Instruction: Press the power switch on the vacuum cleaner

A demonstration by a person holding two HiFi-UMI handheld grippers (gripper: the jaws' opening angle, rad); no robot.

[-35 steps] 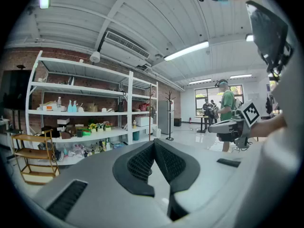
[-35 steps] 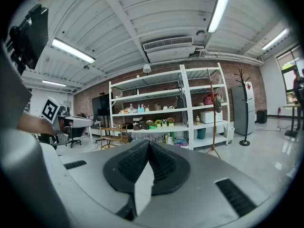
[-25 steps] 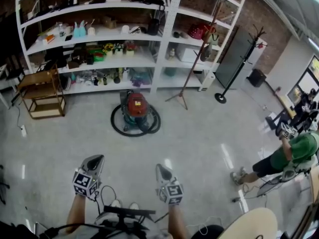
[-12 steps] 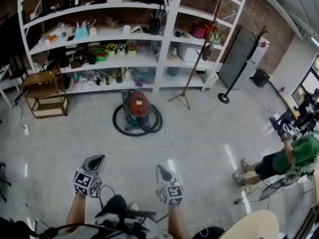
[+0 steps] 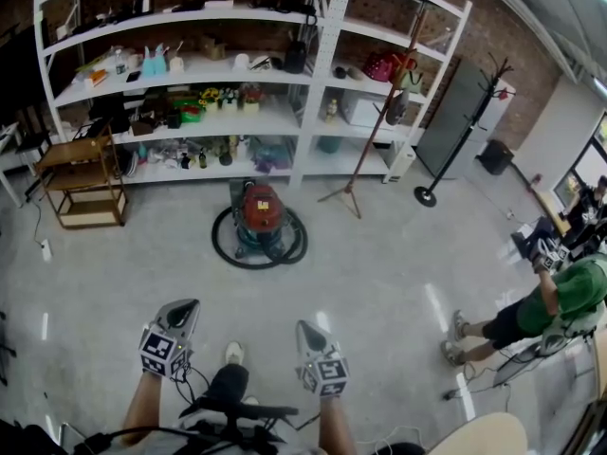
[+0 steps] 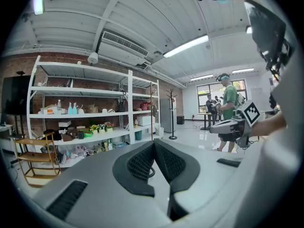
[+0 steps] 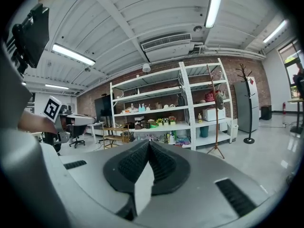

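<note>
A red-topped vacuum cleaner [image 5: 260, 213] stands on the grey floor in front of the white shelves, ringed by its black hose [image 5: 224, 250]. Its power switch is too small to make out. Both grippers are held low and near me, well short of the vacuum. The left gripper [image 5: 185, 305] and the right gripper [image 5: 305, 325] both point toward it. Each has its jaws pressed together with nothing between them. In the left gripper view the left gripper [image 6: 154, 143] aims at the shelves; the right gripper [image 7: 148, 142] does likewise in its own view. The vacuum is hidden in both.
White shelving [image 5: 285, 74] full of small items lines the back wall. A wooden cart [image 5: 83, 180] stands at the left, a tripod stand [image 5: 353, 173] and a coat rack [image 5: 438, 164] at the right. A person in green [image 5: 541, 301] stands at the far right. Cables [image 5: 190, 387] lie by my feet.
The view has shifted forward a little: the vacuum and shelves sit lower in the frame. My feet have stepped. Both grippers stay shut in about the same place.
</note>
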